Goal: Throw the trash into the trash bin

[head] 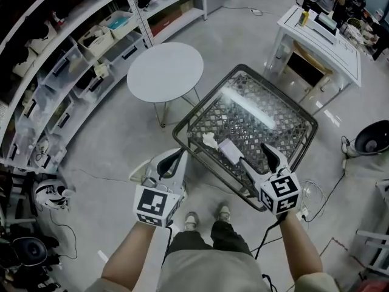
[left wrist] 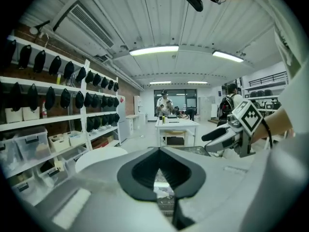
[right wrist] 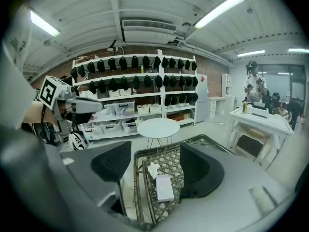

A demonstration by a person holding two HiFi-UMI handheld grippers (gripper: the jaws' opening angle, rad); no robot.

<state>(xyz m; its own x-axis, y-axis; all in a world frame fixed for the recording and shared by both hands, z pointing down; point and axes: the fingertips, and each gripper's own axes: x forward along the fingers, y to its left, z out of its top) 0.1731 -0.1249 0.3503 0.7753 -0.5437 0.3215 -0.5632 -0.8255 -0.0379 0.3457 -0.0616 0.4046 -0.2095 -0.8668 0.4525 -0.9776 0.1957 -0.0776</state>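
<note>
**Head view.** The grey polished floor [head: 109, 132] lies open between the shelving [head: 55, 78] at left and the white desk [head: 322, 38] at upper right. A round table [head: 165, 72], smooth and white on thin metal legs, stands just beside the lattice table [head: 273, 111]. The lattice table is a rounded rectangle with a dark metal rim, and woven strips show under its glossy top. The trash lies near its near edge: a white box [head: 229, 151] and, just beside it, a crumpled tissue [head: 209, 140]. The right gripper [head: 255, 160] reaches over the near rim with its fingers spread and grasping nothing. The left gripper [head: 173, 160] hangs over the floor off the table's near-left corner. Each marker cube [head: 152, 202] bears square black-and-white patterns, and the labels on the shelf bins are too small to read.

**Left gripper view.** The left gripper [left wrist: 159, 150] has its dark pads meeting at the tips and clenched on nothing, and lattice shows through the slit below them. The right gripper [left wrist: 224, 134] is at right, the white desk [left wrist: 176, 124] is straight ahead, and rows of dark caps [left wrist: 72, 71] line the shelves.

**Right gripper view.** The right gripper [right wrist: 157, 170] has its pads well apart and released. Between them, beyond the tips, appear the table's rim [right wrist: 135, 187], the white box [right wrist: 164, 187] and the crumpled tissue [right wrist: 153, 169]. The round table [right wrist: 158, 128] stands beyond, with open floor around it. The left gripper [right wrist: 77, 105] is at left.
</note>
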